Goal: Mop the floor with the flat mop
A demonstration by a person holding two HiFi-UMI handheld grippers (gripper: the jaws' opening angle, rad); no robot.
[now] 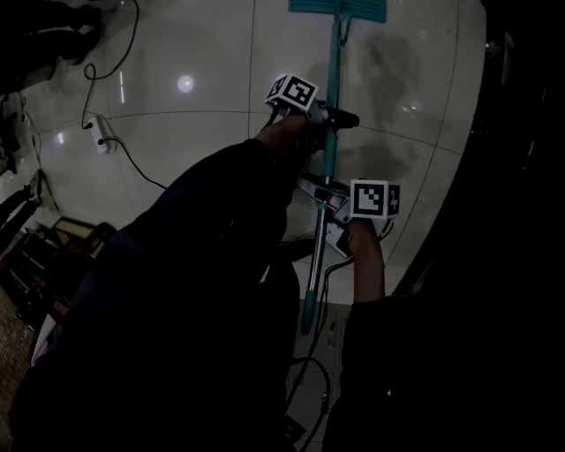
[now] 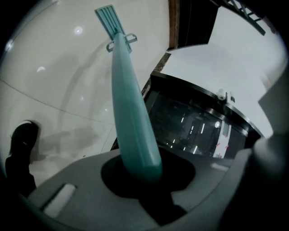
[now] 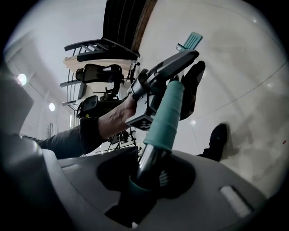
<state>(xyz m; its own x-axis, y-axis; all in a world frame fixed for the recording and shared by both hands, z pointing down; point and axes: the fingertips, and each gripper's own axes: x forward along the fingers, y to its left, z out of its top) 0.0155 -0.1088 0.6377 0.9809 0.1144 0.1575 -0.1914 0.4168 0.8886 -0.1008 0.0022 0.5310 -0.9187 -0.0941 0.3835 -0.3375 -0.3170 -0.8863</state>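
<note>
right gripper (image 3: 149, 173): 2 jaws clamped on the flat mop (image 1: 334, 62) at its metal shaft section | left gripper (image 2: 140, 171): 2 jaws clamped farther along, on the teal section | mop head (image 1: 338, 7): laid flat on the white tiled floor (image 1: 203, 79), far end

Dim, dark-edged fisheye views; glare spots on floor (image 1: 221, 53).

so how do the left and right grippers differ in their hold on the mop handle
The left gripper grips the teal stretch of the mop handle, nearer the mop head. The right gripper grips the bare metal stretch, farther from it. Both are shut on the mop handle.
</note>
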